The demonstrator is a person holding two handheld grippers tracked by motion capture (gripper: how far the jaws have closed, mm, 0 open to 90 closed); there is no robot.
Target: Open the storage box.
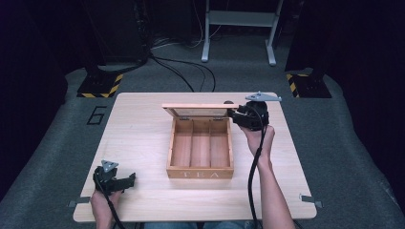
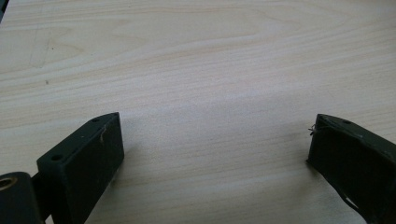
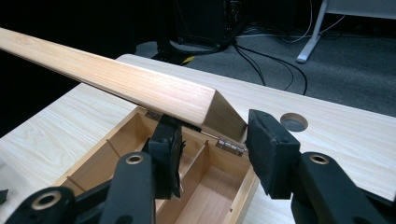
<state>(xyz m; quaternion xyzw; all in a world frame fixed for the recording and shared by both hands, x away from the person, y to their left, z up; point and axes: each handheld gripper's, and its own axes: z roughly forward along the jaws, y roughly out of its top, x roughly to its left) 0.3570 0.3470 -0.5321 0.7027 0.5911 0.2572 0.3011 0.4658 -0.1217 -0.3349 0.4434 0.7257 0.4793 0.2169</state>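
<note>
At the middle of the pale tabletop [image 1: 143, 124] sits a wooden tea box [image 1: 200, 149], its hinged lid [image 1: 199, 110] raised and leaning back at the far side. The right gripper [image 1: 239, 116] is at the lid's right-hand end; in the right gripper view its jaws stand spread, one inside the box under the lid's edge, the other outside the lid's corner [image 3: 219, 109], so they straddle that end without pinching it. I cannot tell whether either pad is actually touching the wood.

The box looks stiff and fairly light, plain solid board, not fragile, though the small metal hinges [image 3: 229, 147] at the back would be the weak spot if the lid were forced past its stop. The lid's thick end rail gives flat, dry wood faces, probably the soundest place to take hold; the finish looks smooth, so a loose pinch might slide.

Its look: warm honey-coloured wood, three long compartments inside divided by thin partitions, all empty, and the word TEA cut into the near front face. The lid has a framed panel, seemingly a window.

Down at the near left corner the left gripper [image 1: 125, 182] rests on the tabletop, its jaws wide apart around nothing but bare wood grain.
</note>
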